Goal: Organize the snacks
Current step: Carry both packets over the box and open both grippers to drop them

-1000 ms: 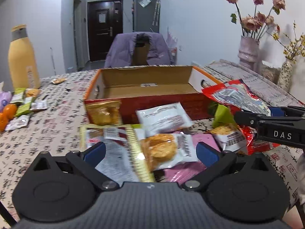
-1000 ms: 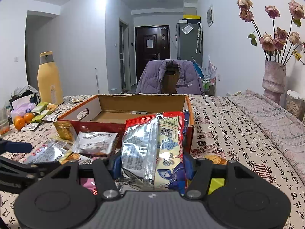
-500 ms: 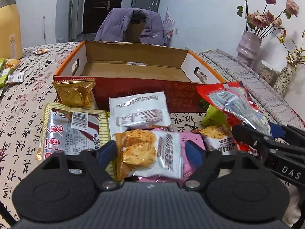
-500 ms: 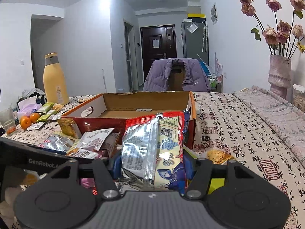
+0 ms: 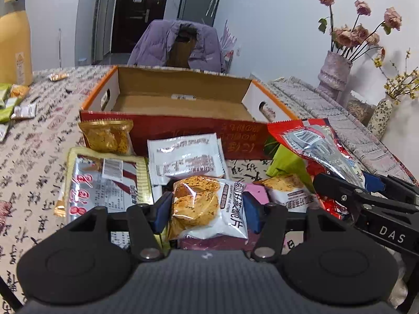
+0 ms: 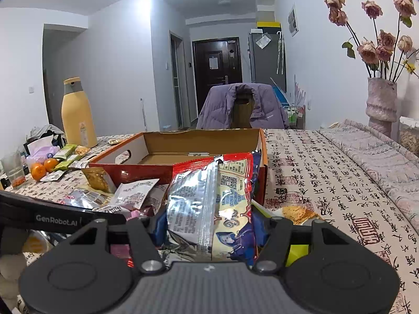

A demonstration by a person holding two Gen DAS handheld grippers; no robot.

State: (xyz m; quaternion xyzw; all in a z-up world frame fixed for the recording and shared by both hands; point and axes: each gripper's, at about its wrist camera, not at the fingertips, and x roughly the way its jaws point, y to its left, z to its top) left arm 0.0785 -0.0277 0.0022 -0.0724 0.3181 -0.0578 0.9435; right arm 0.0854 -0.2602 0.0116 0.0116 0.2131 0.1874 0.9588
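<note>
Calligraphy-print tablecloth (image 6: 327, 183); "GenRobot.AI" left gripper (image 5: 207, 209)

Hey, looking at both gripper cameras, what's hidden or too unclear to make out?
- Pink packet, left wrist view: mostly covered by the cracker packet between the closing left gripper fingers.
- Cardboard box floor, right wrist view: partly blocked by the red snack bag held in the right gripper.
- Packet print: too small.

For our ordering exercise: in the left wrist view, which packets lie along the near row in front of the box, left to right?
Silver packet with gold edges and red writing → white packet of golden crisps, between the closing left gripper's pads → small white packet with orange top → red and silver bag in the right gripper.
</note>
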